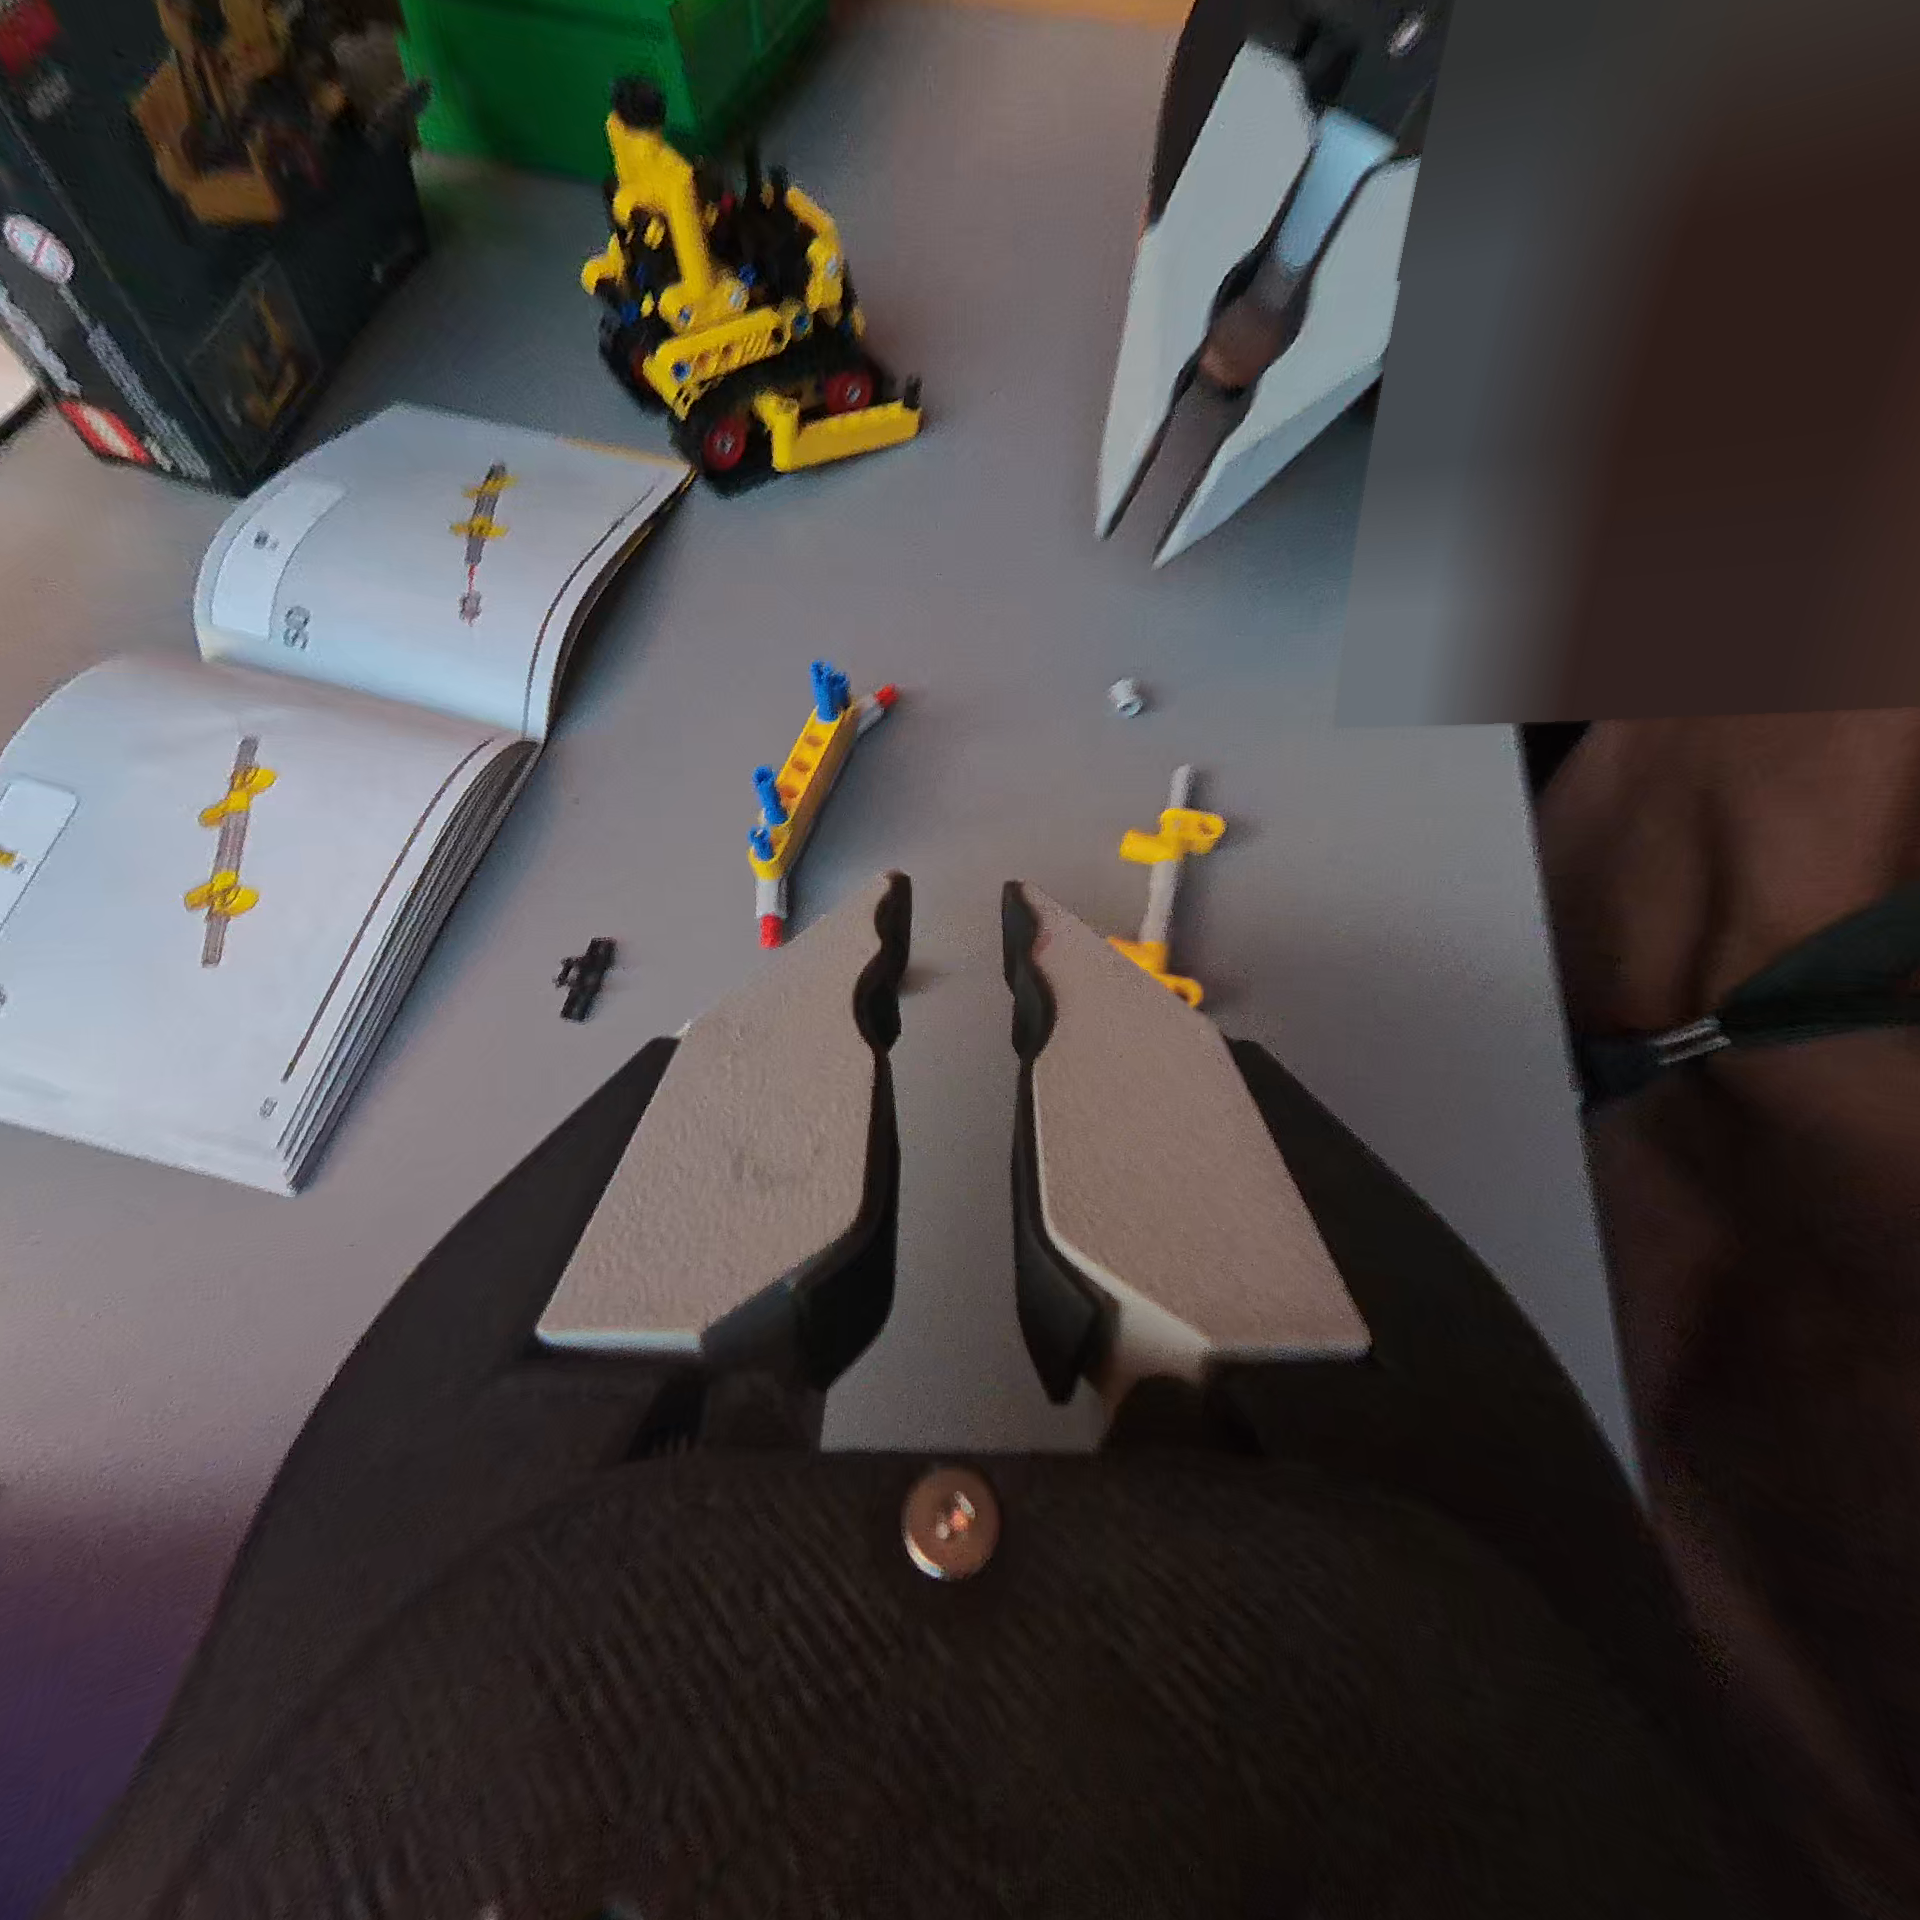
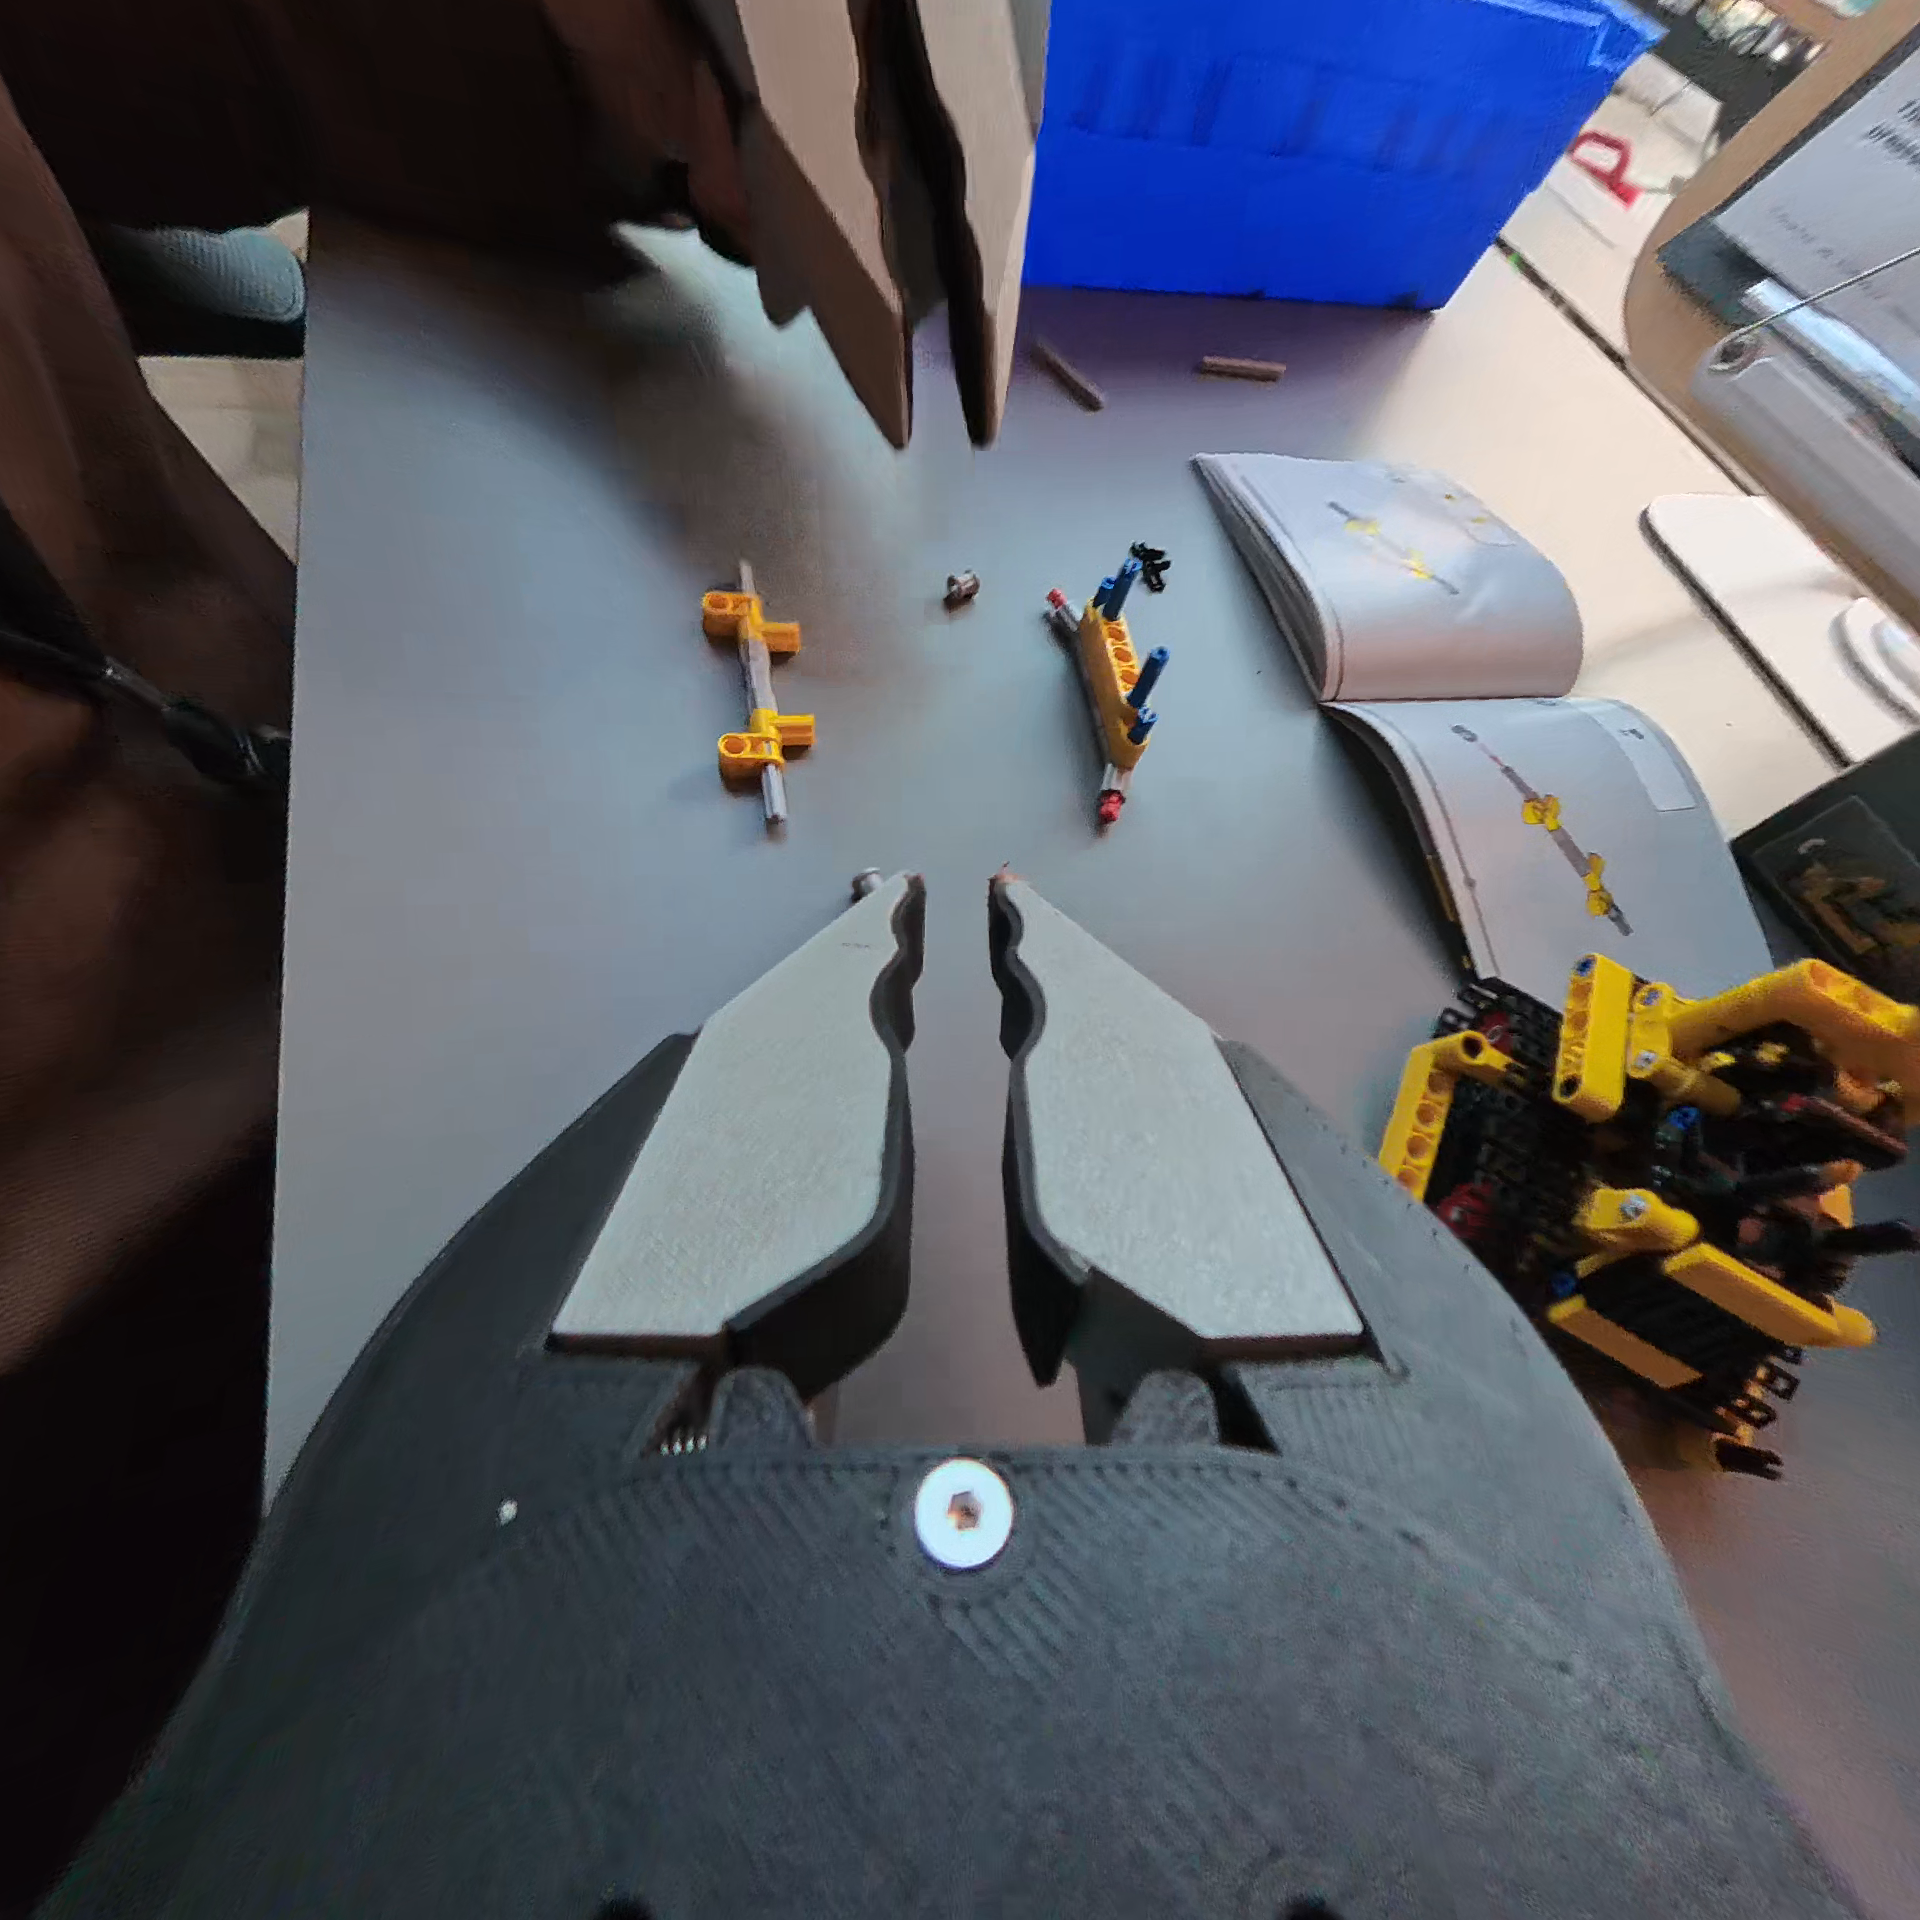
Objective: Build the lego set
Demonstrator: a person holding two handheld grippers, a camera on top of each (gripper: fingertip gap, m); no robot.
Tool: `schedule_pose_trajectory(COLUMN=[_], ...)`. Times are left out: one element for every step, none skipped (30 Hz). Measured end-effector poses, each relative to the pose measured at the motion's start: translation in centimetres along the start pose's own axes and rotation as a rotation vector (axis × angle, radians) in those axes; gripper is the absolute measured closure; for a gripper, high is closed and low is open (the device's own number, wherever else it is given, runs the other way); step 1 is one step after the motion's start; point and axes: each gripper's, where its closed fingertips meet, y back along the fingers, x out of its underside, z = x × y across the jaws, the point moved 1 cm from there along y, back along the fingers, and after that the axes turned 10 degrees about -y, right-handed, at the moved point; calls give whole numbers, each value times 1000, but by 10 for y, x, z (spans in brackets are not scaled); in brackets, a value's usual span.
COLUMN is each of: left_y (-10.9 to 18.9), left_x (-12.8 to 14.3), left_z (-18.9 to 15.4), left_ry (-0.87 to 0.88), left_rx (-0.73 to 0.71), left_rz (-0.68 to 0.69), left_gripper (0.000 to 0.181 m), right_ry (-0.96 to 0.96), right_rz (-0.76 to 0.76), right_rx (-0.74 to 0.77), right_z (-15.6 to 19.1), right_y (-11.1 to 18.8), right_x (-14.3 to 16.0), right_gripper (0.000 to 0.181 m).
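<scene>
Grey axle (image 2: 762, 694) with yellow connectors points along the table.

lower yellow connector (image 1: 1158, 956) half hidden, box (image 1: 187, 229) cropped

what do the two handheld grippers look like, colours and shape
Both match. The left gripper and right gripper each have two flat pale grey fingers that taper to points, lined inside with wavy black pads. Each sits on a ribbed black printed body with one silver screw at the centre. No cables or markings show on either.
</scene>
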Motion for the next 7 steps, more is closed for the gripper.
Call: schedule_pose_trajectory(left_y=[1, 1, -1, -5, -8, -12, -15], left_x=[-7, -11, -13, -13, -13, -12, -12], left_z=[-6, -13, -18, -22, -25, -28, -33], left_ry=[4, 13, 18, 15, 6, -3, -12], left_rx=[30, 63, 92, 106, 112, 118, 129], left_rz=[-31, -43, -40, -29, -13, 5, 21], left_gripper=[167, 166, 166, 166, 166, 166, 166], right_ry=[4, 9, 18, 30, 42, 56, 70], right_rz=[34, 71, 104, 130, 146, 149, 148], right_rx=[-14, -35, -41, -42, -48, -49, -51], right_z=[4, 8, 10, 11, 12, 11, 11], right_y=[-3, -7, -10, -13, -15, -17, -19], right_x=[4, 8, 11, 14, 15, 15, 14], right_gripper=[171, 169, 169, 168, 167, 168, 168])
